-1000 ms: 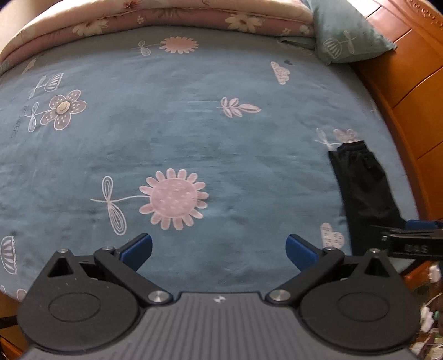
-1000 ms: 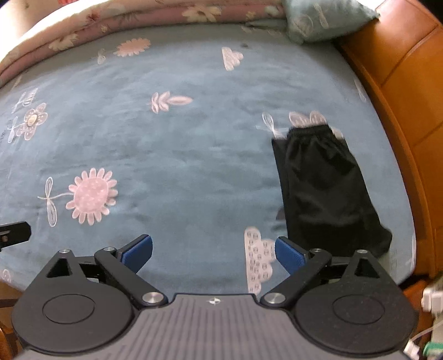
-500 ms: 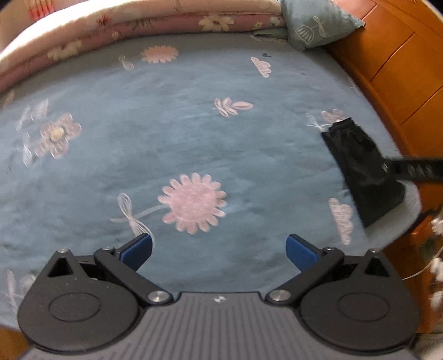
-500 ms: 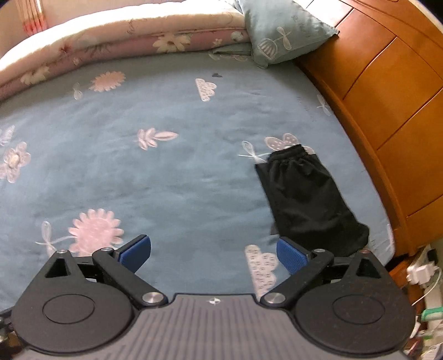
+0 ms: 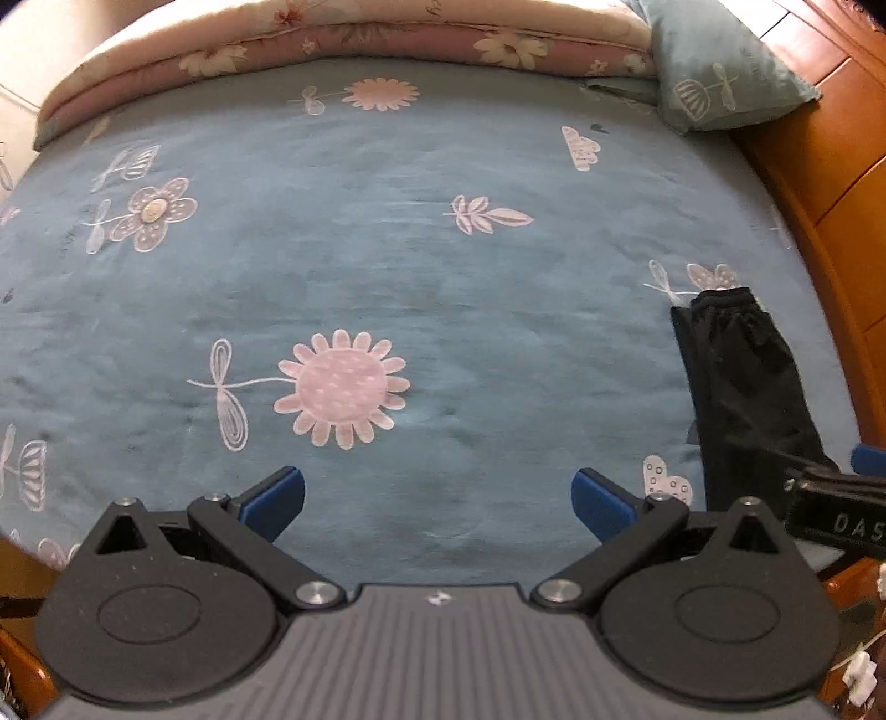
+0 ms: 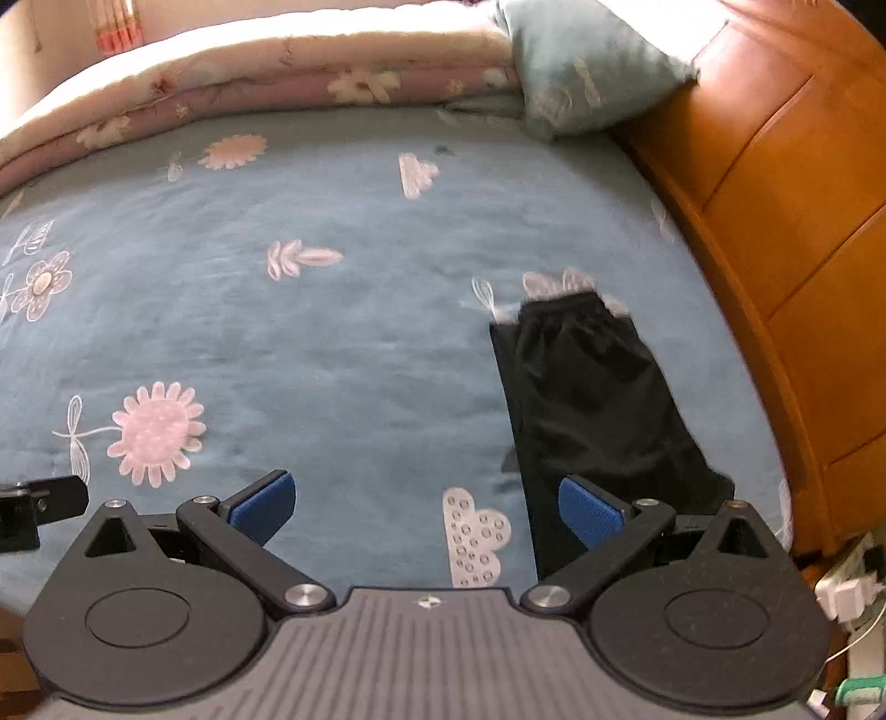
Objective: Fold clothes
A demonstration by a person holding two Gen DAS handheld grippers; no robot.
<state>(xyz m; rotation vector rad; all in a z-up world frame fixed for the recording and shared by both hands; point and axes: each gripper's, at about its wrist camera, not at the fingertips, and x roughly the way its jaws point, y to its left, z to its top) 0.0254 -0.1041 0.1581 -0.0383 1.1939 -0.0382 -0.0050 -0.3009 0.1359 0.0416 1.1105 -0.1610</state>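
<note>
Black shorts [image 6: 598,399] are laid flat, folded into a narrow strip, near the right edge of the blue flowered bedspread [image 6: 332,343], waistband pointed toward the pillow end. They are seen nearly whole in the right wrist view; in the left wrist view only a slanted slice [image 5: 747,399] is caught at the far right of the frame, its lower end hidden.

Right gripper [image 6: 426,501]: jaws are spread wide and have just been opening further. Nothing is pinched. The right blue pad [image 6: 590,509] is seen over the lower left corner of the shorts; contact cannot be told. The left pad is seen over bare bedspread. A white cloud print [image 6: 476,537] is seen between the jaws.

Left gripper [image 5: 437,495]: jaws are also set wide, with only bare bedspread between them, well apart from the shorts. A pink flower print [image 5: 343,387] is seen just beyond the pads.

Cross-view: the right gripper's black body is caught at the right edge of the left view [image 5: 836,515], over the lower end of the shorts. A black part of the left gripper is caught at the left edge of the right view [image 6: 39,504].

Right view only: the wooden headboard [image 6: 786,221] is shown at length along the bed's right side, and a white plug block [image 6: 847,587] is seen below the bed corner. In both views a folded pink-and-cream quilt [image 5: 332,39] is seen along the far edge, with a blue pillow [image 5: 720,77] at its right end.
</note>
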